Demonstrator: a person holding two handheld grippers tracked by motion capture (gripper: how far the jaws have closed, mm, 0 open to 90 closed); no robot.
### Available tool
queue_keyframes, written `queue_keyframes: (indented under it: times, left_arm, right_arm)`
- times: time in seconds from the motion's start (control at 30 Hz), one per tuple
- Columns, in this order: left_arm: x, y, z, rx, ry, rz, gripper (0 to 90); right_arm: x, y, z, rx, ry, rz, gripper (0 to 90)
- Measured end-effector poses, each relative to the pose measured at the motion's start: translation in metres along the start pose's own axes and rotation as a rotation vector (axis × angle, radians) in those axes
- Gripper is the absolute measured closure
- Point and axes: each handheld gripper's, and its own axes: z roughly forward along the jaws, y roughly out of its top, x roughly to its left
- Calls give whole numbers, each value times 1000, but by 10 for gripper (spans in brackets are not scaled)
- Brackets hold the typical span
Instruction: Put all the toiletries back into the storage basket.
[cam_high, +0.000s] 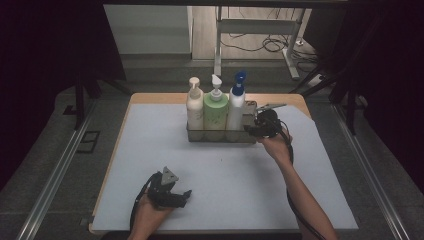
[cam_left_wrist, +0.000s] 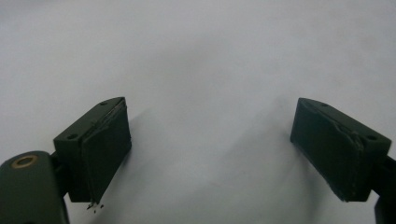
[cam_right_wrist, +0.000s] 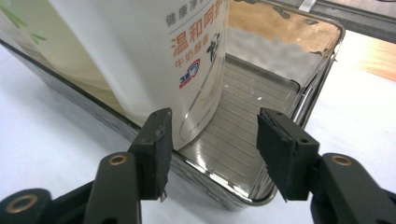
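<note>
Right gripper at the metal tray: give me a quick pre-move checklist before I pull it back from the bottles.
1. Right gripper jaws apart, nothing pinched: ok.
2. White bottle with the blue pump standing upright in the metal tray: ok.
3. Cream bottle and green bottle upright beside it: ok.
4. Right gripper's jaws off the tray's near rim: not ok, they straddle it.
5. Left gripper open, nothing held, over the white mat: ok.
6. Whether the left jaw pad touches the white bottle: cannot tell.
</note>
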Motion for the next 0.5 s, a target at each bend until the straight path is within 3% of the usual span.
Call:
queue_keyframes:
  times: [0.5]
  left_arm:
    - [0,0,0,-2,-1,-2,119]
  right_arm:
    - [2,-7,-14,-16,16,-22,328]
